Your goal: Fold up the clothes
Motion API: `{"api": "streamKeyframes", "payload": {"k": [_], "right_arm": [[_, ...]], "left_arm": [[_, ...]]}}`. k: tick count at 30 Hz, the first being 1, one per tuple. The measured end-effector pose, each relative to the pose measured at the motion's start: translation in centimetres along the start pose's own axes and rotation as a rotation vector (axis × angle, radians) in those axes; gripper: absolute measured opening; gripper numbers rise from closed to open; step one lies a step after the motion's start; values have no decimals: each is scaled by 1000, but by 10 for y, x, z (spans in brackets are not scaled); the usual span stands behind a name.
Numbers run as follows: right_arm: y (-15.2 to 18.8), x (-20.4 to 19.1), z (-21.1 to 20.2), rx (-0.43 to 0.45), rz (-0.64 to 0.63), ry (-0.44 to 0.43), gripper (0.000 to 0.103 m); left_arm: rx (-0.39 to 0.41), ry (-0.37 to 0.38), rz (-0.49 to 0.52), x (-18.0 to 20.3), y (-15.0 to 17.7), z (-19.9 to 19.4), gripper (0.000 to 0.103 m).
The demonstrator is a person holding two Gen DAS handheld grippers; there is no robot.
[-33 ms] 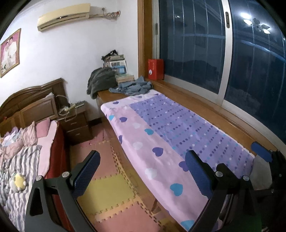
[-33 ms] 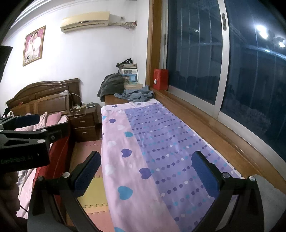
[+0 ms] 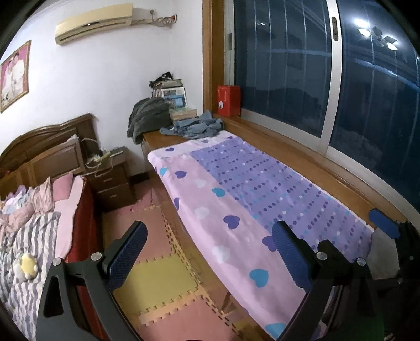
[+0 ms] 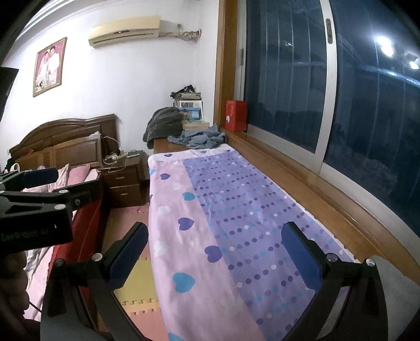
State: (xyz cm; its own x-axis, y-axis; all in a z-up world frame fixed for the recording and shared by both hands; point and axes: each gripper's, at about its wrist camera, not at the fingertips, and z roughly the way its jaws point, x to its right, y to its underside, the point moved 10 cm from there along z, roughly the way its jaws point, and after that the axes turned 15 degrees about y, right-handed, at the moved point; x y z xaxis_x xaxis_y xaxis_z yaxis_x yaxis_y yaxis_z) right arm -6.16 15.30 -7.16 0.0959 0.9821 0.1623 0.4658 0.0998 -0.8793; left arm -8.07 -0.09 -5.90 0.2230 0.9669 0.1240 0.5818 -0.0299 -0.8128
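walls: white, cream air conditioner (image 3: 93, 22) high up, framed portrait (image 4: 50, 65) | window: dark sliding panes (image 4: 341, 91), ceiling lamp reflected | furniture: brown wooden headboard (image 3: 44, 149), dark wooden nightstand (image 4: 124, 178), long bench under pink-and-purple heart sheet (image 4: 210, 223) | floor: pink and yellow foam puzzle mats (image 3: 157, 272)
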Motion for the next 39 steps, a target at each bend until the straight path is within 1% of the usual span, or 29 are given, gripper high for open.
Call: {"api": "streamKeyframes", "payload": {"k": [10,11,13,16,18,20,26,32,39], "right_arm": [[1,-2,-4,-7,-11,-3,103],[1,-2,-4,-8,-12,-4,103],[0,-2,-5,-7,-8,-7,103],[-3,-1,-5,-3,4,-13,103],[-5,0,-6,0,13,-17,103],[-6,0,-6,2,21,-21,103],[-12,2,-8,10,45,-34,103],[-12,4,-5,-1,71,-23,103],[-9,-5,-3,-2,55,-25,103]], "left_arm": [[31,26,-5,5,3,-2,98],[21,29,-9,6,-5,1,98],[21,24,-10,7,-8,1,98],[27,12,-11,6,-7,-1,98],[29,18,-18,5,-6,-1,98],[19,13,-20,4,-5,2,98],[5,33,-25,-1,-4,8,98],[5,37,-16,-5,-3,9,98],[1,39,-17,-8,0,10,98]]}}
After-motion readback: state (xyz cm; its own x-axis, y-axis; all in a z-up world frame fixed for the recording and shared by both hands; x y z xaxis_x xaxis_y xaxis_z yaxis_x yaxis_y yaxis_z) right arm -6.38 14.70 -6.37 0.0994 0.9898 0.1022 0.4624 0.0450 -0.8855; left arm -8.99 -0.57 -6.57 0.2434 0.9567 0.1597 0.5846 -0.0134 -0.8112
